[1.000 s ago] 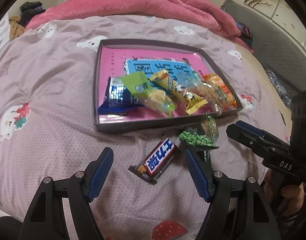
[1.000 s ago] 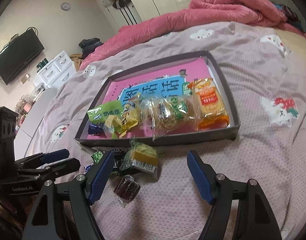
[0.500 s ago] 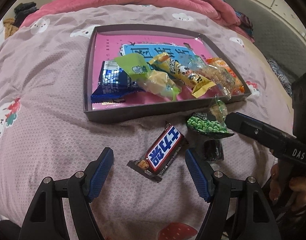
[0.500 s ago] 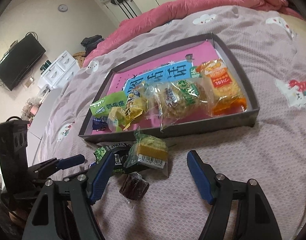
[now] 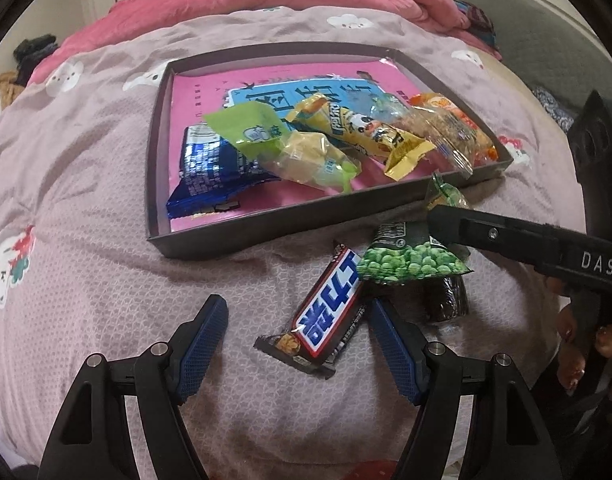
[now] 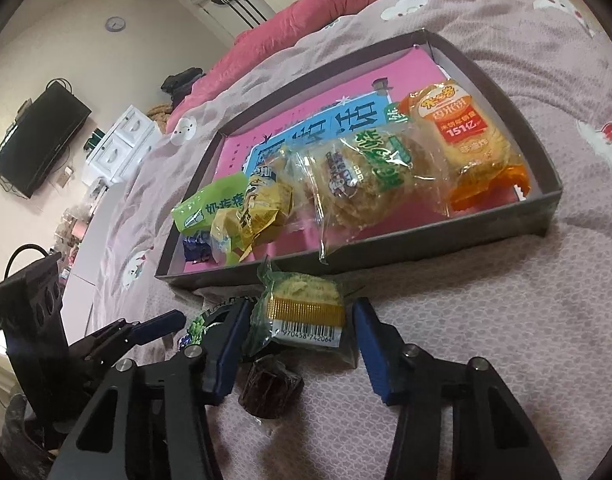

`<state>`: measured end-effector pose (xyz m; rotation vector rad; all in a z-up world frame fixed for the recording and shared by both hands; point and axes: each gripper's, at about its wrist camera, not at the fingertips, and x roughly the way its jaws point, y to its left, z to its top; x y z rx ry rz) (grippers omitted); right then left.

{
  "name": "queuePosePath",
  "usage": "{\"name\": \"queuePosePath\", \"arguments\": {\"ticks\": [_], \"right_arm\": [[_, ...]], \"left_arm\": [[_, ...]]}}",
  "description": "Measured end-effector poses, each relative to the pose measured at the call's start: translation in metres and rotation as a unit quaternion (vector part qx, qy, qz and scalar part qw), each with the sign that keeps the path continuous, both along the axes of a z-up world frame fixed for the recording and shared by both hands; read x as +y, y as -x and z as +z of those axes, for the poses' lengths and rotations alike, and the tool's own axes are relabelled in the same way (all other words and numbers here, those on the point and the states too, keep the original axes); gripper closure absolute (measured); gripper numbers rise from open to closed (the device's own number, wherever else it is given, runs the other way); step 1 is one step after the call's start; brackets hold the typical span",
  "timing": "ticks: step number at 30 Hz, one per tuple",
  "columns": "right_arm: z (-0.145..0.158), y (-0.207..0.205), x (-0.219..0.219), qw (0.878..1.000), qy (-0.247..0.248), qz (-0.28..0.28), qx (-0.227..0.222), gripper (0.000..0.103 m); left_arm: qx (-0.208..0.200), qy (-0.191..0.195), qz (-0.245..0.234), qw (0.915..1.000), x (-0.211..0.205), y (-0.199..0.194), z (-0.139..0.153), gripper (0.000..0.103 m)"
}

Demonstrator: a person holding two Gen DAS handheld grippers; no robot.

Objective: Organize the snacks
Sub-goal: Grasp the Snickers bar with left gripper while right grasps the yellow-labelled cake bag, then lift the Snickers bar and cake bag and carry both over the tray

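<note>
Five or six packets already lie in the tray point(image 5: 194, 240), while the right gripper point(image 6: 302, 336), jaws just narrowing, straddles the yellow cake packet point(image 6: 306, 312) without pinching, and the left gripper point(image 5: 298, 344) gapes around the chocolate bar point(image 5: 325, 312).

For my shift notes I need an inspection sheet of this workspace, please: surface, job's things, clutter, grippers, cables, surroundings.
Surface: bedspread, patterned.
Job's things: tray holds several snack packs; chocolate bar, pea bag, green-wrapped cake and dark wrapped sweet lie outside it.
Clutter: nothing seen.
Grippers: left gripper open around the chocolate bar; right gripper has just been closing around the cake, pads not yet pressing.
Cables: one loop near the left gripper's body.
Surroundings: pink duvet, television, white drawers.
</note>
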<state>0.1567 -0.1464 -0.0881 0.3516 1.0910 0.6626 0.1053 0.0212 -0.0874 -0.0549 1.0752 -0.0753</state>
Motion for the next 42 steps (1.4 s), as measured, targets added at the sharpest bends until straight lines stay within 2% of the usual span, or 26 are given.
{"name": "queuePosePath", "arguments": {"ticks": [5, 10, 13, 17, 19, 27, 31, 36, 42], "right_arm": [[0.002, 0.001, 0.003, 1.0, -0.003, 0.009, -0.006, 0.059], [0.004, 0.002, 0.004, 1.0, -0.004, 0.012, -0.007, 0.061], [0.005, 0.002, 0.003, 1.0, -0.005, 0.011, -0.007, 0.062], [0.006, 0.003, 0.002, 1.0, -0.002, 0.011, -0.01, 0.062], [0.008, 0.004, 0.001, 1.0, 0.0, 0.013, -0.013, 0.062], [0.017, 0.011, 0.003, 0.999, 0.006, 0.024, -0.038, 0.062], [0.021, 0.013, 0.003, 0.999, 0.007, 0.028, -0.046, 0.062], [0.025, 0.015, 0.004, 0.998, 0.01, 0.031, -0.058, 0.062], [0.032, 0.019, 0.005, 0.997, 0.009, 0.036, -0.075, 0.062]], "left_arm": [[-0.002, -0.005, -0.011, 0.9999, -0.005, -0.004, -0.003, 0.027], [-0.007, 0.006, -0.022, 0.9997, -0.01, -0.007, -0.005, 0.029], [-0.011, 0.01, -0.029, 0.9995, -0.012, -0.008, -0.005, 0.04], [-0.011, 0.01, -0.038, 0.9992, -0.014, -0.008, -0.008, 0.047], [-0.013, 0.017, -0.042, 0.9989, -0.015, -0.007, -0.007, 0.059], [-0.003, 0.023, -0.04, 0.9989, -0.012, -0.005, -0.003, 0.072], [0.002, 0.039, -0.03, 0.9988, -0.005, -0.003, 0.0, 0.074], [0.002, 0.039, -0.011, 0.9992, 0.006, 0.0, 0.004, 0.074], [-0.016, 0.044, 0.016, 0.9988, 0.023, 0.005, 0.019, 0.074]]}}
